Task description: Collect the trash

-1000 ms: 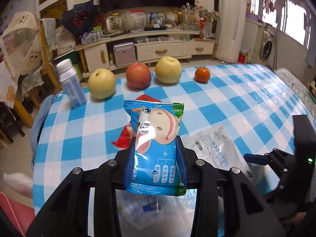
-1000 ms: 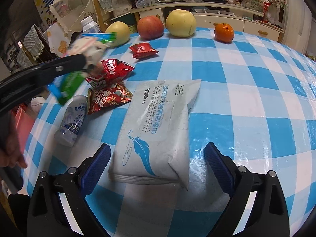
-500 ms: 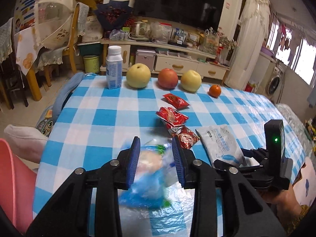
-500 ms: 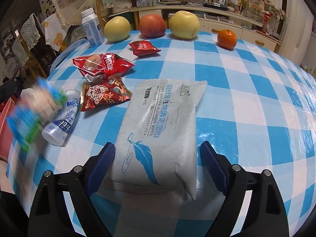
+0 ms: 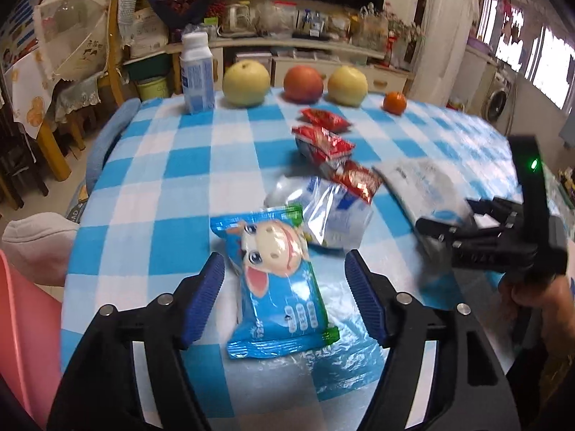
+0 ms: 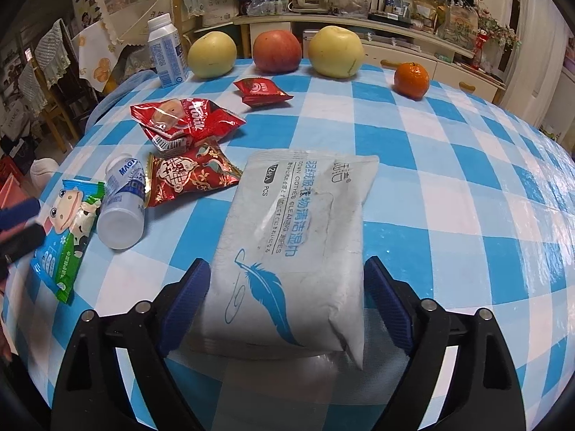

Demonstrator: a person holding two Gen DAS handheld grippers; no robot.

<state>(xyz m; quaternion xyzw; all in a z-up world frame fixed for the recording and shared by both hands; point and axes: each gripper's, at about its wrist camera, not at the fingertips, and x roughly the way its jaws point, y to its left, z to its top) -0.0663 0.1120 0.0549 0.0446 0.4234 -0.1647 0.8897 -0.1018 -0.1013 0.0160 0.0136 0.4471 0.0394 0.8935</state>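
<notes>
- Left claw (image 5: pixel 284 300) has just been opening; the cow packet (image 5: pixel 278 280) lies loose between its jaws at the counter (image 5: pixel 172 165) edge, 6 o'clock.
- Light, crinkly, slippery: pinch its long edges.
- Right claw (image 6: pixel 284 303) gapes around the wipes (image 6: pixel 298 244), empty.

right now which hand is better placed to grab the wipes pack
Right. The right gripper is open with the wipes pack lying between its pads, so it only needs to close. The left gripper, its jaws just opened, straddles the blue cow snack packet instead.
</notes>
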